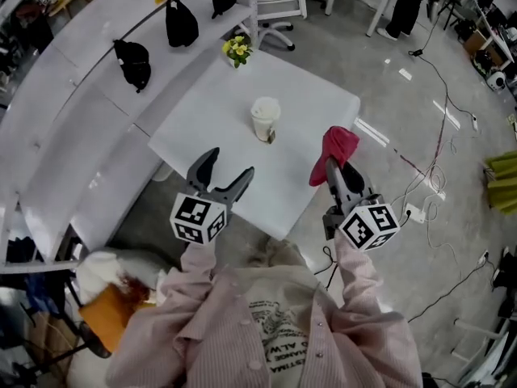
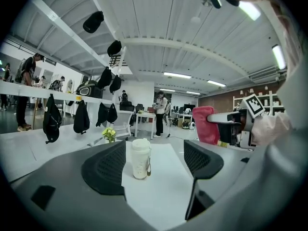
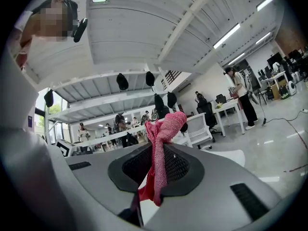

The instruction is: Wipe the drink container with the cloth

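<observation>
Drink container [image 1: 265, 120] upright mid-frame on bench [image 1: 323, 103] | right hand-held gripper [image 1: 335, 168] pinching red cloth [image 1: 338, 148], centre right, not touching it | left hand-held gripper [image 1: 229, 164] spread, empty, lower left of centre | best: brace container with left first, then wipe gently downward.

Cloth [image 1: 338, 145] pinched in the right gripper [image 1: 336, 168] was pinkish red. Ahead of the left gripper [image 1: 229, 165], the drink container [image 1: 265, 118] was cream, on a white table [image 1: 202, 136]. Both grippers' jaws were dark grey. Their cubes [image 1: 198, 218] bore black-and-white square markers. The flowers [image 1: 237, 48] beyond were yellow.
</observation>
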The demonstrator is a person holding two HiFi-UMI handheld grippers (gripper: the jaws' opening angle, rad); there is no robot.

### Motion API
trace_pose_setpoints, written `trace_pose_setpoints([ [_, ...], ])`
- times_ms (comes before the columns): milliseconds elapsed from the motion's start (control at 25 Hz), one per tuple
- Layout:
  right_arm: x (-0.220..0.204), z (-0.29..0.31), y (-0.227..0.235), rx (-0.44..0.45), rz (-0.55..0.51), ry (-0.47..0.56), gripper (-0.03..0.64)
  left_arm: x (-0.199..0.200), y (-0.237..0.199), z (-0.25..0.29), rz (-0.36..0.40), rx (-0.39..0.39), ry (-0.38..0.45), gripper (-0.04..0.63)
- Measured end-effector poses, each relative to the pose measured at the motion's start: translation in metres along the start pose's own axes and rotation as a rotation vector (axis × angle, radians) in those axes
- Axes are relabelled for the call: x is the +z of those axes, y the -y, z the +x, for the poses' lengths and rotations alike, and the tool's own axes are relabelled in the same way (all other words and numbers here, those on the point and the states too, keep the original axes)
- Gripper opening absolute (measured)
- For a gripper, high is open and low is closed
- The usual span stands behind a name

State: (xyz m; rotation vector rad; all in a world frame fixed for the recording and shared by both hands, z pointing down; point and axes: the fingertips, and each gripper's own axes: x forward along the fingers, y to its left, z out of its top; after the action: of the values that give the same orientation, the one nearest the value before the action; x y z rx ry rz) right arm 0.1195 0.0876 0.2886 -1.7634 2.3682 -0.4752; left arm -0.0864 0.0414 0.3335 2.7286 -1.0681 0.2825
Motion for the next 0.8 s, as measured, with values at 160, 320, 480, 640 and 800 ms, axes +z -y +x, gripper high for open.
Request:
trace_pose_setpoints([
  [160,0.000,0.040,0.017,0.044,0.005,-0.035,0.044,-0.004,-0.012,0.035,-0.012,0.012,-0.039,0.350],
  [320,0.000,0.073,0.035,0.082,0.012,-0.066,0.044,-0.009,-0.021,0.065,-0.020,0.028,-0.077,0.350],
  [480,-0.002,0.102,0.052,0.108,0.018,-0.095,0.044,-0.016,-0.032,0.091,-0.029,0.042,-0.107,0.350],
  [640,-0.005,0.126,0.064,0.141,0.027,-0.120,0.044,-0.023,-0.044,0.114,-0.039,0.056,-0.132,0.351],
  [800,-0.010,0.147,0.072,0.181,0.021,-0.153,0.044,-0.031,-0.051,0.136,-0.049,0.058,-0.165,0.360],
])
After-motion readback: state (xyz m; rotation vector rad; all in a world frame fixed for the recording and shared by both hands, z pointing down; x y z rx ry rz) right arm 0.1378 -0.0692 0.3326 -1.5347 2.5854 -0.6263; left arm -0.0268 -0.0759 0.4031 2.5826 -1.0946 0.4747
